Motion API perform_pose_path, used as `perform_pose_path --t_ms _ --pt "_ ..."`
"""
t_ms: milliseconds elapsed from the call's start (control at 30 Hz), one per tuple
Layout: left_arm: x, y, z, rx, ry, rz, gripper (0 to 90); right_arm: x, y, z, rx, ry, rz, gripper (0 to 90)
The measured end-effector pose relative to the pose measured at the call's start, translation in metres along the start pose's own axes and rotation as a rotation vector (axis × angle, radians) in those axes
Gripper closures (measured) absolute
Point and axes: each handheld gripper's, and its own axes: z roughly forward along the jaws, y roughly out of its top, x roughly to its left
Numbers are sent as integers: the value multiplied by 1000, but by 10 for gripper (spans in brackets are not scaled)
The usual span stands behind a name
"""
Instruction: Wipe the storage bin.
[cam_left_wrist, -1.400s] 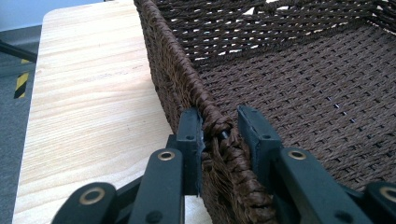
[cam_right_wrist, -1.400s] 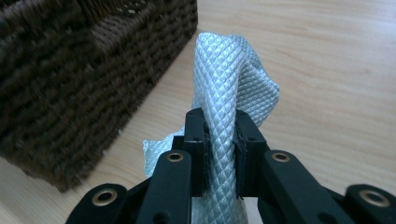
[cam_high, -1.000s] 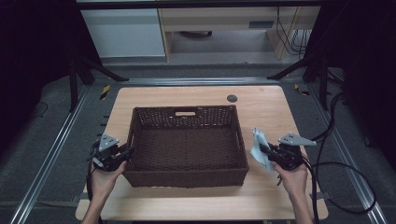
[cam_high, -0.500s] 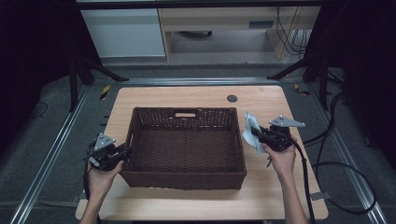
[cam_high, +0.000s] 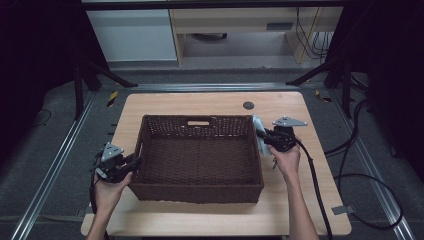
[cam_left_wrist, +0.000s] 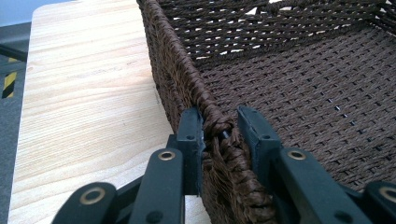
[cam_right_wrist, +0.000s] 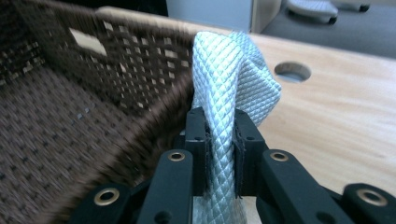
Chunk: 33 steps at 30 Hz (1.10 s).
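A dark brown woven basket (cam_high: 200, 192) stands in the middle of the wooden table. My left gripper (cam_high: 131, 162) (cam_left_wrist: 219, 133) is shut on the basket's left rim (cam_left_wrist: 217, 123), one jaw outside the wall and one inside. My right gripper (cam_high: 264, 137) (cam_right_wrist: 219, 126) is shut on a pale blue quilted cloth (cam_high: 261, 135) (cam_right_wrist: 233, 74), which bunches up above the jaws. It hangs over the basket's right rim (cam_right_wrist: 173, 100), near the far right corner.
A round cable hole (cam_high: 248, 105) (cam_right_wrist: 293, 71) lies in the table top behind the basket. The far basket wall has a handle slot (cam_high: 198, 121). Bare wood (cam_left_wrist: 88, 93) runs left of the basket. Cables (cam_high: 350, 175) trail off the table's right side.
My right gripper carried the cloth from beside the basket's right wall up toward its far right corner and in over the rim. The left gripper kept still on the rim.
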Motion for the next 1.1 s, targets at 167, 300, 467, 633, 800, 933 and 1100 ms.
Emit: perform_pose_path --t_ms 167,300,467,633,800,933,1100 --pt "0 0 0 -3 -1 -4 705 -5 -20 18 96 -6 17 799" --pt "0 0 0 -3 -3 -5 704 -6 -36 31 170 -11 29 799" --pt "0 0 1 -7 -4 -13 704 -6 -40 34 190 2 42 798" --pt "1 0 1 -9 -4 -22 705 -7 -23 13 34 33 64 799" --pt "1 1 3 -10 -5 -26 706 -4 -4 -2 -39 43 24 798" --pt "0 5 7 -6 3 -18 706 -3 3 -3 -48 45 1 799" --pt "1 8 11 -2 5 -14 705 -11 -11 6 43 26 15 799"
